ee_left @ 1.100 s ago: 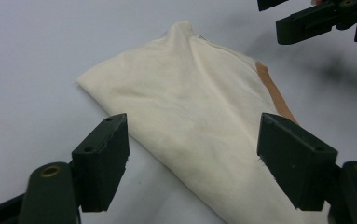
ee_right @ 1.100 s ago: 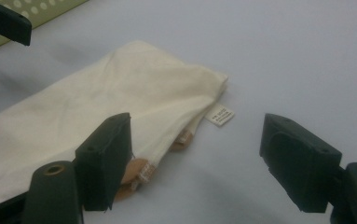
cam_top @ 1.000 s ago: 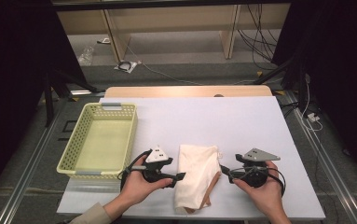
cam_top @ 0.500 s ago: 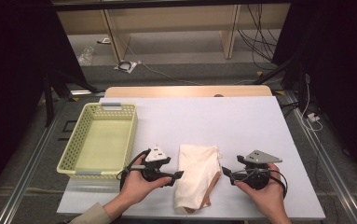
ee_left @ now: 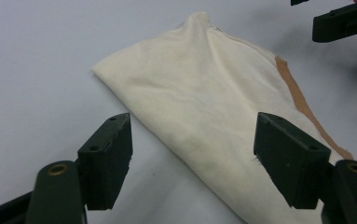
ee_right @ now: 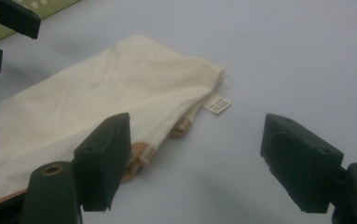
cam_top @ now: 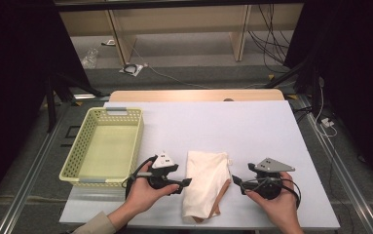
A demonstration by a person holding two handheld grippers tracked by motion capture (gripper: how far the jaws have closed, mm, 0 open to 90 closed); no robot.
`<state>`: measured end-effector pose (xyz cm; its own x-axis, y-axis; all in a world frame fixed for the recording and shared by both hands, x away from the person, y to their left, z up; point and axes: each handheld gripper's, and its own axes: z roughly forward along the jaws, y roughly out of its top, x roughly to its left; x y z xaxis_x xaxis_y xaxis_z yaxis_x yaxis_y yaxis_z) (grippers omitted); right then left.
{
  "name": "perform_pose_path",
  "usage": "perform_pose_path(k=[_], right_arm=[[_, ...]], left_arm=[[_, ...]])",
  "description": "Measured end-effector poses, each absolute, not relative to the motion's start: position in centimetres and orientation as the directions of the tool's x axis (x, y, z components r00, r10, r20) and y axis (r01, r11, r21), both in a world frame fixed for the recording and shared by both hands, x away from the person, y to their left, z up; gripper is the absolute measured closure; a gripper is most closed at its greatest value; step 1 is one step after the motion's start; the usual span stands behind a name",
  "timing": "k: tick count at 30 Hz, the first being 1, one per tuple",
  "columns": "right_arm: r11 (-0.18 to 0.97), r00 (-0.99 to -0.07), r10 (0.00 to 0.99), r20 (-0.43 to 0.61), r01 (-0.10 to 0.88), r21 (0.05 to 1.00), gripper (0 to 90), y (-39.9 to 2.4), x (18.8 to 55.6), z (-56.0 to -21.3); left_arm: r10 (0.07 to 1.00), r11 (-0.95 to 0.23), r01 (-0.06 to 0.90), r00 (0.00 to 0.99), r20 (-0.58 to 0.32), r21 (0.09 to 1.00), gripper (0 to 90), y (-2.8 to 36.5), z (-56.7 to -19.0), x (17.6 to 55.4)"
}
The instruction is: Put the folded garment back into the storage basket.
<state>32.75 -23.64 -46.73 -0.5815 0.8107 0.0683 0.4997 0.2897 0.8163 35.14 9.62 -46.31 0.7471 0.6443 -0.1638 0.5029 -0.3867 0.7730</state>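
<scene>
Cream cloth (cam_top: 204, 183), folded, tan edge, small label.

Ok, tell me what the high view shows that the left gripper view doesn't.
High view alone: the yellow basket left of the folded cream cloth, the person's hands, the floor and cables beyond the table.
Left gripper view alone: a close look between the left tool and its open jaws at the cloth's creases and its tan edge strip.
Both: the cloth lying flat, the white tabletop, the right tool beside the cloth.
</scene>
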Motion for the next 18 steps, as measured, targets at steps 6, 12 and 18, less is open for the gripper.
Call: perform_pose_path(k=[6,12,18], right_arm=[[0.284,-0.576,0.815,0.063,0.492,0.823,25.7,-23.7,32.7,-46.7],[0.281,-0.576,0.815,0.066,0.493,0.823,25.6,-23.9,32.5,-46.6],[0.269,-0.571,0.817,0.078,0.498,0.824,25.6,-23.9,32.4,-46.7]], left_arm=[[0.657,-0.391,0.528,0.734,-0.174,0.754,28.9,9.2,-46.7,35.3],[0.664,-0.394,0.553,0.723,-0.189,0.734,29.6,8.7,-47.2,35.7],[0.685,-0.395,0.582,0.702,-0.194,0.711,30.5,7.8,-47.9,36.6]])
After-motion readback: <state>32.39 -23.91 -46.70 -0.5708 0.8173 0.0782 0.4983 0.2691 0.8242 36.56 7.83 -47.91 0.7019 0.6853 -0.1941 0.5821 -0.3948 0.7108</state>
